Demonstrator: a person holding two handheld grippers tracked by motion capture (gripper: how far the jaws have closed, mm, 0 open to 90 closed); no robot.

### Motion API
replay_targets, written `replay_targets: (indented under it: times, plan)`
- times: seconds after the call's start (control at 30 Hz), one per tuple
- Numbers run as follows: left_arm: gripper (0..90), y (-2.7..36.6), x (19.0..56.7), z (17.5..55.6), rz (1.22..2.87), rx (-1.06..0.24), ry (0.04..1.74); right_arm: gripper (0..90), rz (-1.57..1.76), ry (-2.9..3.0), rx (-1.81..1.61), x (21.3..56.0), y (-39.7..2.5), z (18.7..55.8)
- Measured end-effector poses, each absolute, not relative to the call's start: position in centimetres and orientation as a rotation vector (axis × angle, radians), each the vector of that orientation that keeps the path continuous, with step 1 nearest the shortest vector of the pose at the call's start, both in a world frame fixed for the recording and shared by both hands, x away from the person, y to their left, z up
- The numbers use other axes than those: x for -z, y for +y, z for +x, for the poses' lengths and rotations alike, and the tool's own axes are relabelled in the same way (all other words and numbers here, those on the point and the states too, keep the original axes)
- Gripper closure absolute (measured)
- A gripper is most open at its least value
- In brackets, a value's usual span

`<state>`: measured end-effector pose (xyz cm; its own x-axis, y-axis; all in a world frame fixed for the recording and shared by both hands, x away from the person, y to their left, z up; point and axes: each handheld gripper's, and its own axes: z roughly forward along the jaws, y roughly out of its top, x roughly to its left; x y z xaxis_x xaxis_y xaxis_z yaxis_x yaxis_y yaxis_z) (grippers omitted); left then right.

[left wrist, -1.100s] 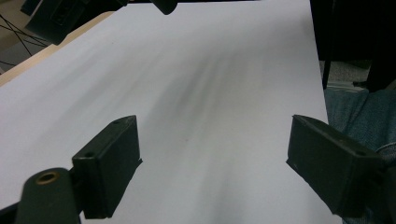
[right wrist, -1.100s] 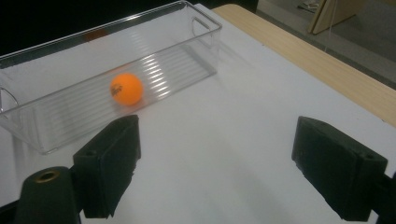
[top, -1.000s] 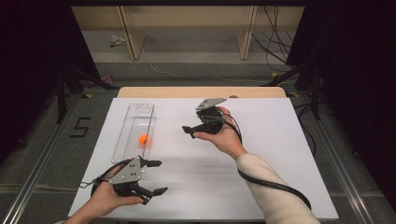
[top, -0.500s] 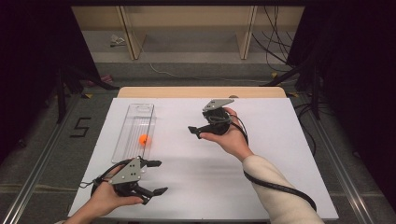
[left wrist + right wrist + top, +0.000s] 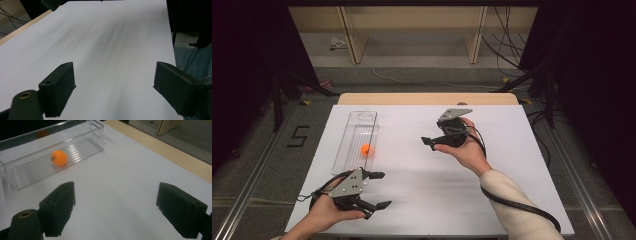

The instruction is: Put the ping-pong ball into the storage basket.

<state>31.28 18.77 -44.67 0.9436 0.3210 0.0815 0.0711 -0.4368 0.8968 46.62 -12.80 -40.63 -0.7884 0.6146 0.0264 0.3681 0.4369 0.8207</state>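
While the ball (image 5: 366,149) lies in the near half of the clear tray (image 5: 355,120) at the table's left, your right gripper (image 5: 430,142) hovers mid-table with jaws spread wide and empty, aimed toward that tray. Your left gripper (image 5: 381,190) rests near the front edge, jaws also apart, holding nothing. This looks like the approach step: next, carry the right gripper over the tray wall, drop the jaws either side of the ball, then close gently.
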Motion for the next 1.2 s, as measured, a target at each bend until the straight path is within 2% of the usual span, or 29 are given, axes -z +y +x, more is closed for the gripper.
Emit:
replay_targets:
  times: [1.2]
  plan:
    - [16.7,18.8,44.7,31.3,2.019,-0.289,0.284,16.4,0.959,2.353,-1.303,42.1,-19.0,42.9]
